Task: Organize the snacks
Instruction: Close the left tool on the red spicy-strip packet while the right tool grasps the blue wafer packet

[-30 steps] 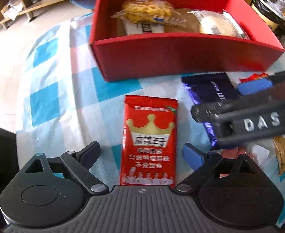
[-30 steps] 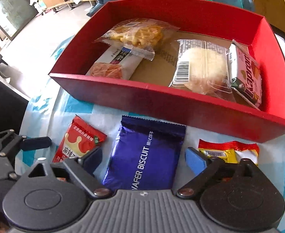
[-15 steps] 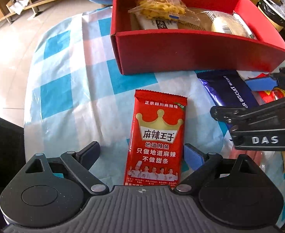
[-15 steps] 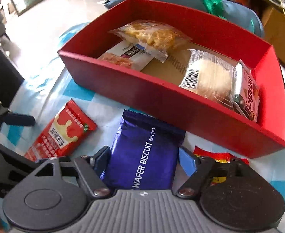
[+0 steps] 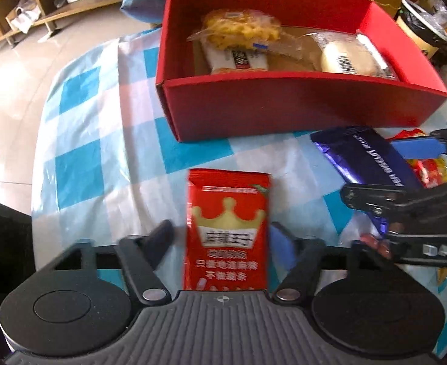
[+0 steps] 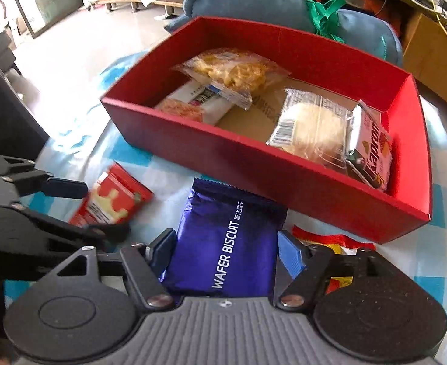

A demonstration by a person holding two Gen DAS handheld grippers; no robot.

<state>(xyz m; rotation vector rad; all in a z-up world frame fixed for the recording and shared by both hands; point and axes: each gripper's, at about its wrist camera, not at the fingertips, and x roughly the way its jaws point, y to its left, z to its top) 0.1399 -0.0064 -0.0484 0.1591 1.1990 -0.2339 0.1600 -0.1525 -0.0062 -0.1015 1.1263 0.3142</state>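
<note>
Closing my left claw (image 5: 223, 237) on the red packet (image 5: 227, 231) and right claw (image 6: 225, 251) around the wafer biscuit (image 6: 226, 243), both still bound for the half-filled red box (image 6: 253, 164).

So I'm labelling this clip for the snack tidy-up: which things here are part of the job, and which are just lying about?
Part of the job:
- red crown packet, between the closing left gripper
- purple wafer biscuit pack, between the closing right gripper
- yellow-red packet
- red box with its snacks

Lying about:
- checked tablecloth
- blue cushion
- wooden shelves
</note>
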